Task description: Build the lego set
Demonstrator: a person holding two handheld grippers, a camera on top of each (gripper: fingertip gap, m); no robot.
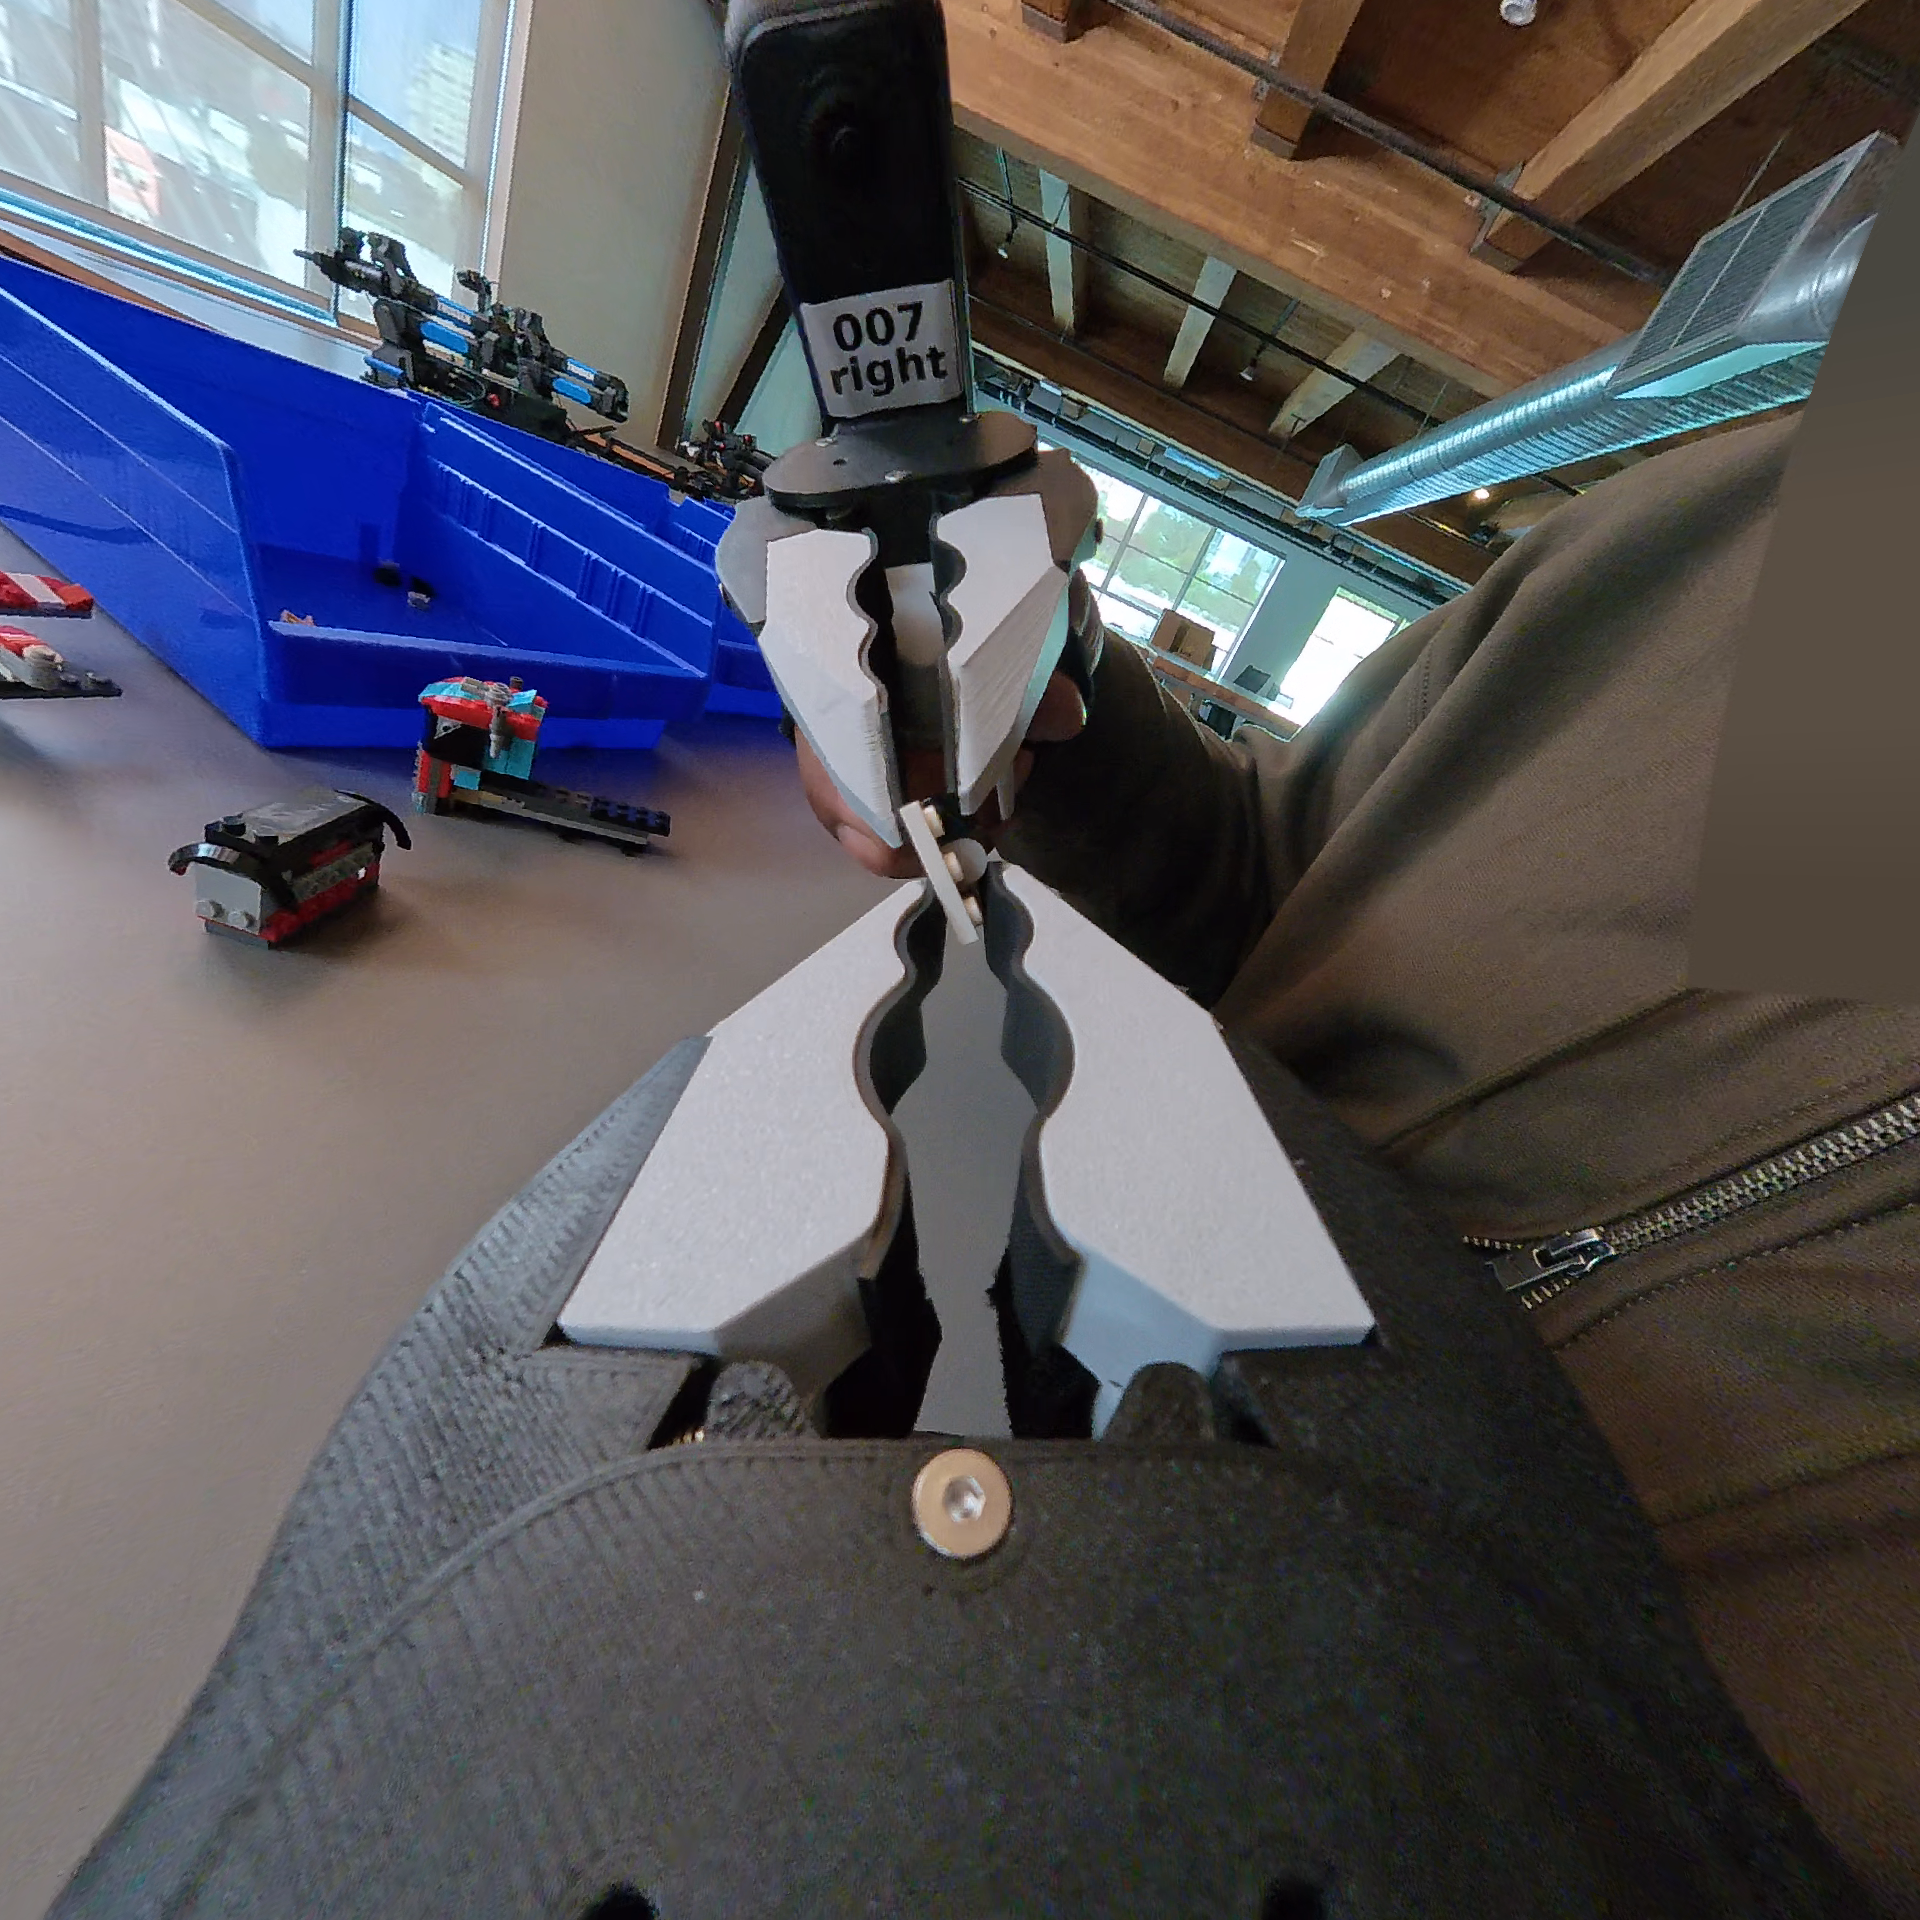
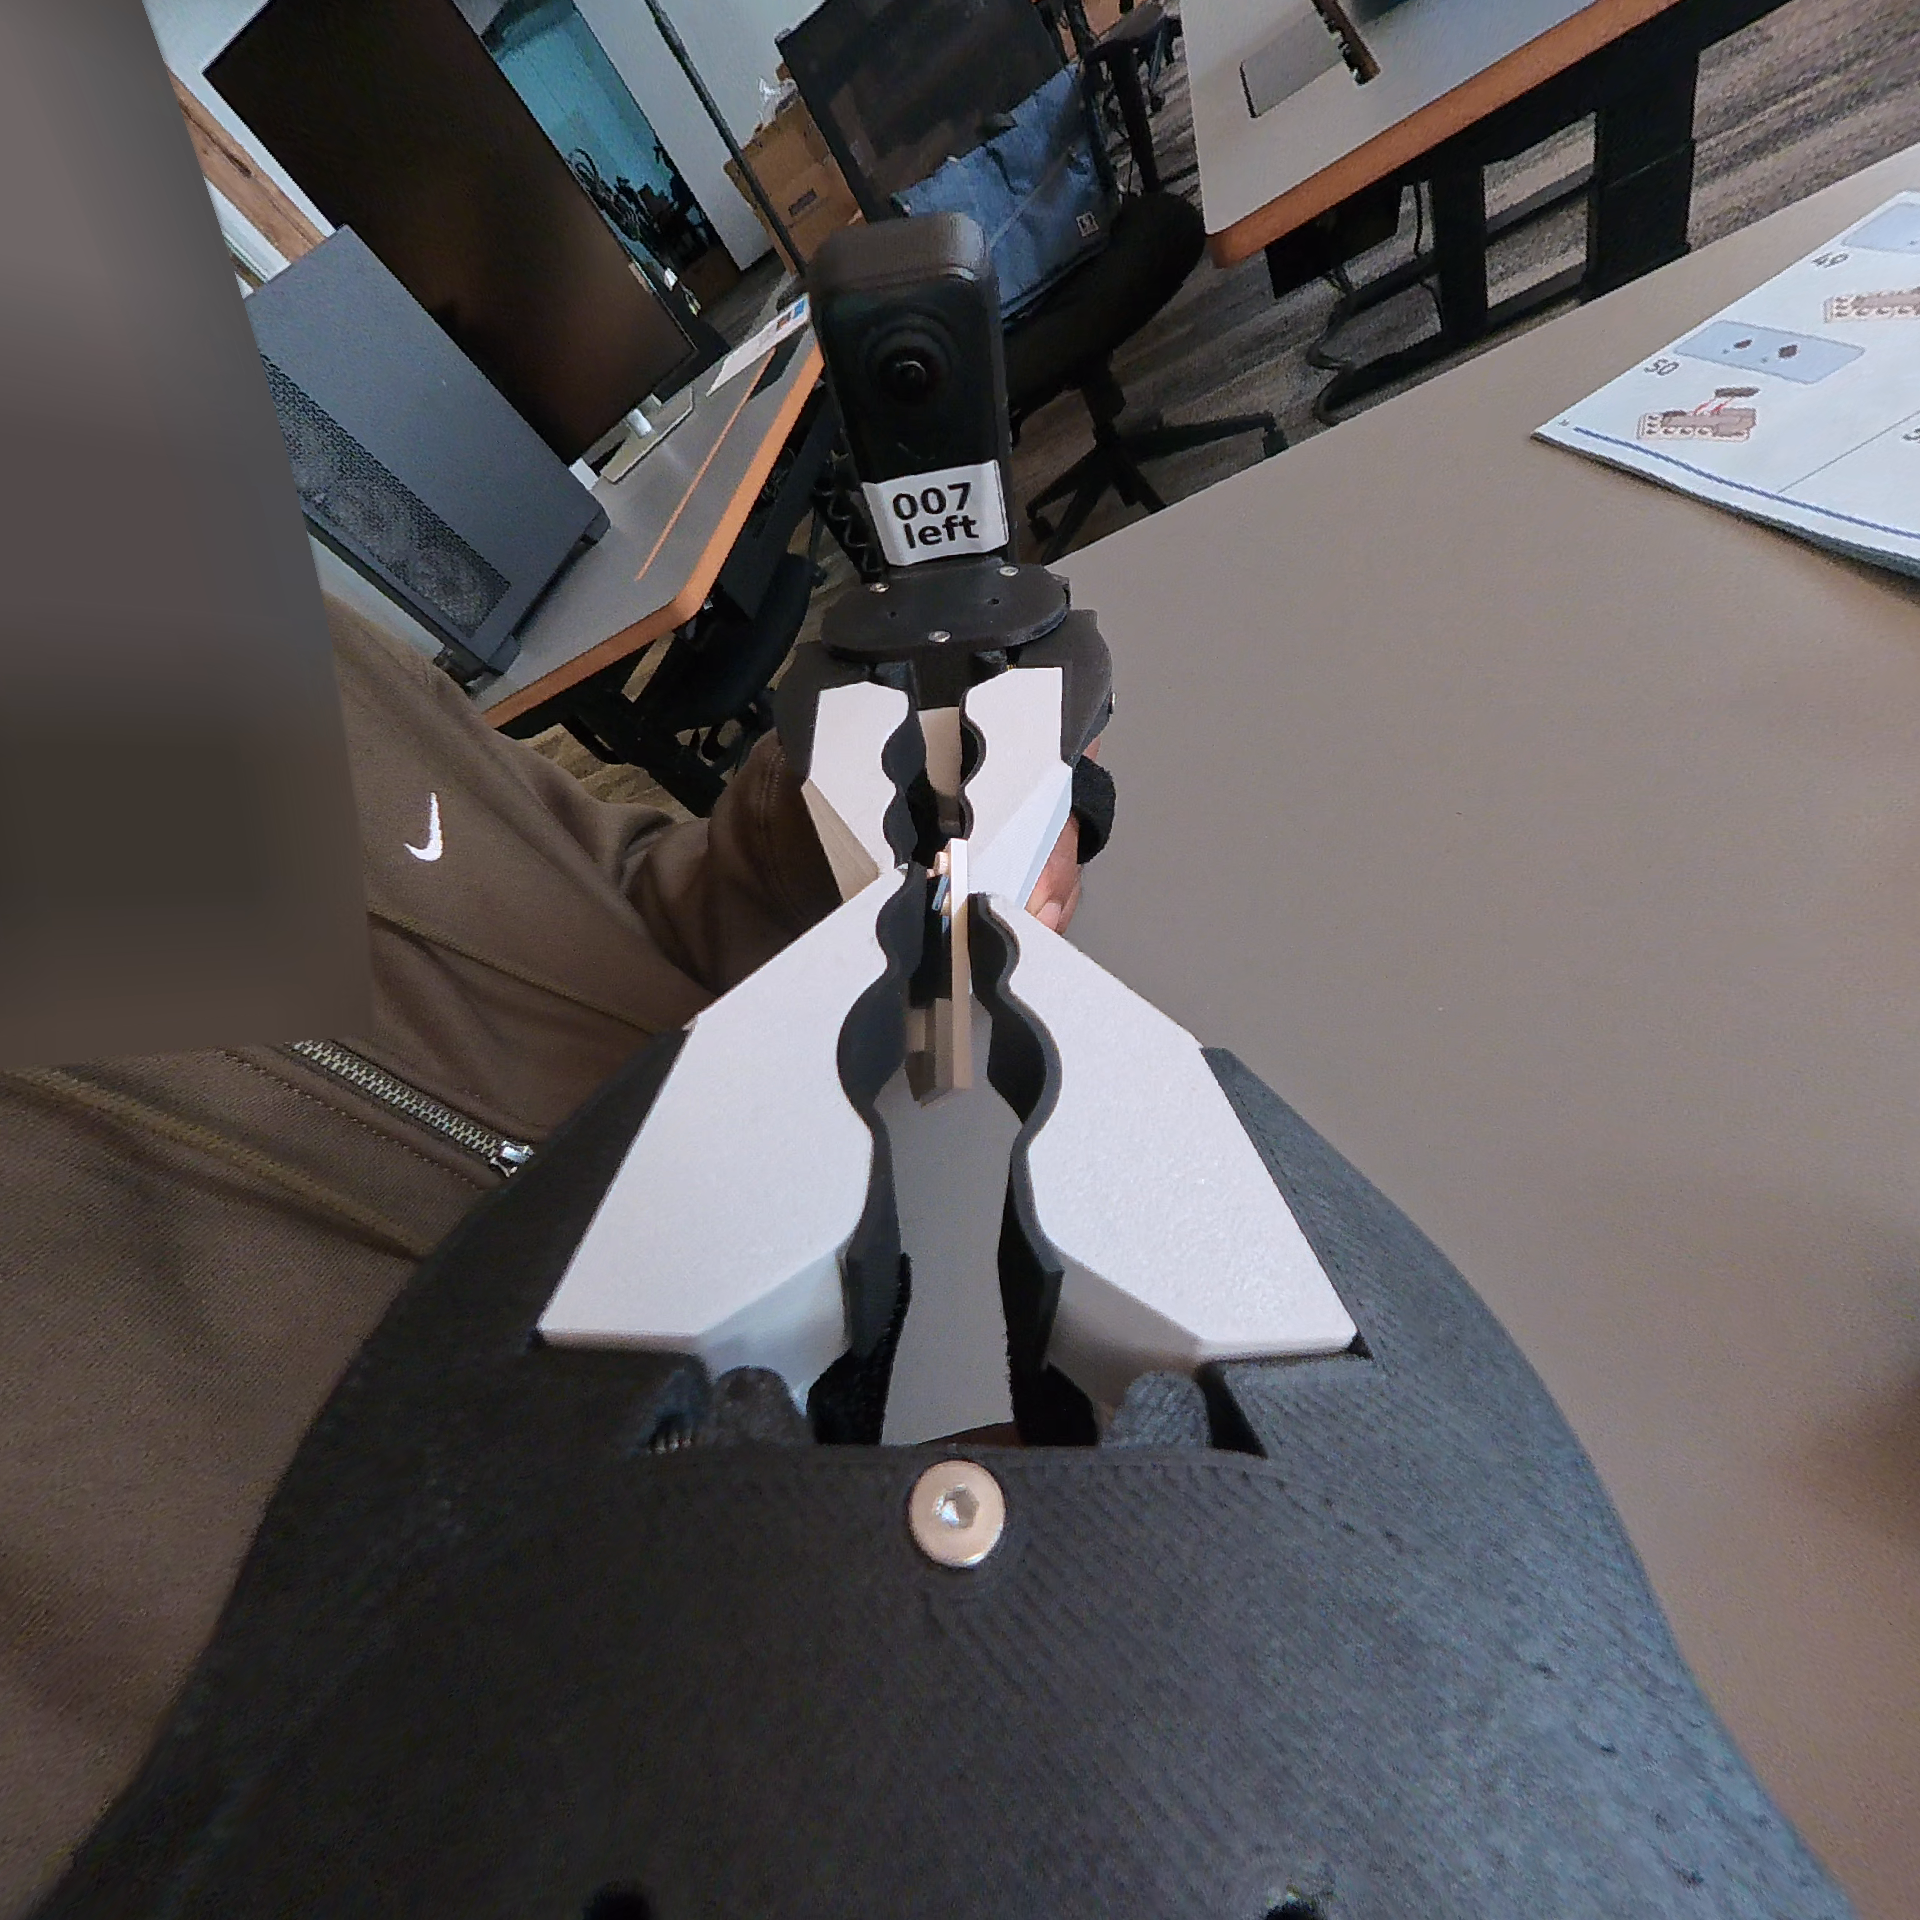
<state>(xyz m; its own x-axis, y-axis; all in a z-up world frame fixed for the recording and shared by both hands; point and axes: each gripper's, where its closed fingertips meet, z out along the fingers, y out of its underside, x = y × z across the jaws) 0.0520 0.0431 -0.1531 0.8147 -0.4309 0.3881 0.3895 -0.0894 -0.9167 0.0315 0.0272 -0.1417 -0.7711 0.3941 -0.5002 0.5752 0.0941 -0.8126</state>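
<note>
A small white studded plate (image 1: 948, 878) with small dark and round pieces on its studded side hangs in the air between both grippers, which meet tip to tip. My left gripper (image 1: 958, 891) is shut on the plate's near end. My right gripper (image 1: 928, 821) comes down from above and is shut on the other end. In the right wrist view the plate (image 2: 961, 987) stands on edge deep between the right gripper's (image 2: 948, 894) pads, with the left gripper (image 2: 935, 857) facing it. A person's hands hold both grippers above the grey-brown table (image 1: 312, 1143).
A blue parts bin (image 1: 312, 540) stands at the back left. Two brick models lie on the table, one red and teal (image 1: 483, 748), one black and red (image 1: 286, 868). An open instruction booklet (image 2: 1766, 416) lies at the right. The person's olive jacket (image 1: 1455, 935) is close by.
</note>
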